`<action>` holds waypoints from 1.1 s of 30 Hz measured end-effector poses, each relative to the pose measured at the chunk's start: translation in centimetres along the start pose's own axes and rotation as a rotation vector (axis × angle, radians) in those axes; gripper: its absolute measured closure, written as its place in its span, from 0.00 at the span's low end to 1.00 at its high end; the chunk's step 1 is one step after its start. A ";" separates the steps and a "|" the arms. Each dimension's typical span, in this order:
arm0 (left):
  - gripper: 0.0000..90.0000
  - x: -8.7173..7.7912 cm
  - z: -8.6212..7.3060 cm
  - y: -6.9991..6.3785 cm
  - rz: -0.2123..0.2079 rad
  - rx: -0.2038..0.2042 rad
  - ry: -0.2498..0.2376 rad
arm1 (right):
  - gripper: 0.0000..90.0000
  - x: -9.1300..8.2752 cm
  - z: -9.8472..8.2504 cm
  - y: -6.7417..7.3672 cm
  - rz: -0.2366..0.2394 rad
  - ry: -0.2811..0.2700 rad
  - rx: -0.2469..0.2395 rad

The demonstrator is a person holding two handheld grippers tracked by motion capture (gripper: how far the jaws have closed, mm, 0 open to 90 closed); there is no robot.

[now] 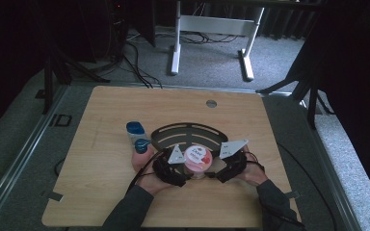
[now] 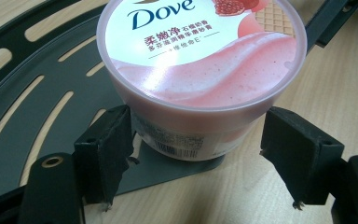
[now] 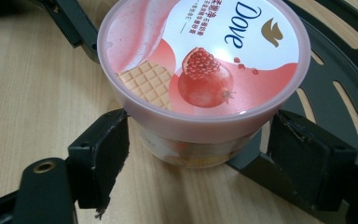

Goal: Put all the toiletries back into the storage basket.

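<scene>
Pink tub [image 1: 197, 159] sits on front edge of black rack [image 1: 185, 134], half on table [image 1: 101, 159]. Left gripper [image 2: 200, 154] and right gripper [image 3: 198, 158] both around tub, jaws apart, not squeezing yet. Squeeze low under lid, both sides even, lift slow so tub stays flat.

The high view is looking down and forward at the whole counter [image 1: 101, 144] from far up. Both gripper views are sitting very close, looking along their jaws from opposite sides at the same pink tub [image 2: 200, 60] [image 3: 205, 70] [image 1: 197, 158].
</scene>
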State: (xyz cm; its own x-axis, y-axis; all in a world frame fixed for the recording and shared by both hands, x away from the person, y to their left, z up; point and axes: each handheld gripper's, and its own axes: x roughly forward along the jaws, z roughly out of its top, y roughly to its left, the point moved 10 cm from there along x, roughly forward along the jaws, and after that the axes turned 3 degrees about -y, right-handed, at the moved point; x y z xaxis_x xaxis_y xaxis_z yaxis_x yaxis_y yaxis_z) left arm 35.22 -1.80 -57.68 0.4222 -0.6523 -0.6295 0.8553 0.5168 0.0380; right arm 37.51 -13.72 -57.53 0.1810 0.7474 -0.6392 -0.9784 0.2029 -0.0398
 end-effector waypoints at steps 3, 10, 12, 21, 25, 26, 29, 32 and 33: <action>0.28 0.2 0.0 0.3 0.013 -0.009 0.005 | 0.23 0.1 0.1 -0.3 -0.005 0.006 -0.007; 0.28 0.6 -0.1 0.8 0.035 -0.031 0.019 | 0.24 0.5 0.1 -1.1 -0.003 0.018 -0.012; 0.28 0.7 -0.1 1.0 0.043 -0.040 0.018 | 0.25 0.7 0.1 -1.3 -0.008 0.012 -0.010; 0.28 1.3 0.1 1.6 0.072 -0.063 0.011 | 0.26 0.9 -0.1 -2.2 -0.014 0.009 0.008; 0.28 1.6 0.3 1.8 0.083 -0.067 0.008 | 0.26 0.9 -0.2 -2.6 -0.016 0.006 0.013; 0.28 1.7 0.4 1.9 0.086 -0.072 0.008 | 0.26 0.9 -0.2 -2.7 -0.017 0.007 0.022; 0.28 1.9 0.5 2.1 0.091 -0.075 0.010 | 0.26 1.0 -0.3 -3.0 -0.022 0.003 0.026; 0.28 2.1 0.7 2.3 0.097 -0.077 0.008 | 0.26 1.0 -0.3 -3.3 -0.028 0.003 0.039; 0.28 2.2 0.8 2.4 0.099 -0.081 0.005 | 0.26 1.0 -0.3 -3.5 -0.029 0.000 0.039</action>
State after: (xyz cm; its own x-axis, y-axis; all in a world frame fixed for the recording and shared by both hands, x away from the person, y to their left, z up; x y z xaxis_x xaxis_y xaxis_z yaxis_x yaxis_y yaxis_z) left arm 38.41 -2.48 -58.32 0.5018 -0.5933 -0.6295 0.7823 0.6218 0.0376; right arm 41.04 -13.90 -58.26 0.2088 0.7413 -0.6379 -0.9683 0.2484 -0.0284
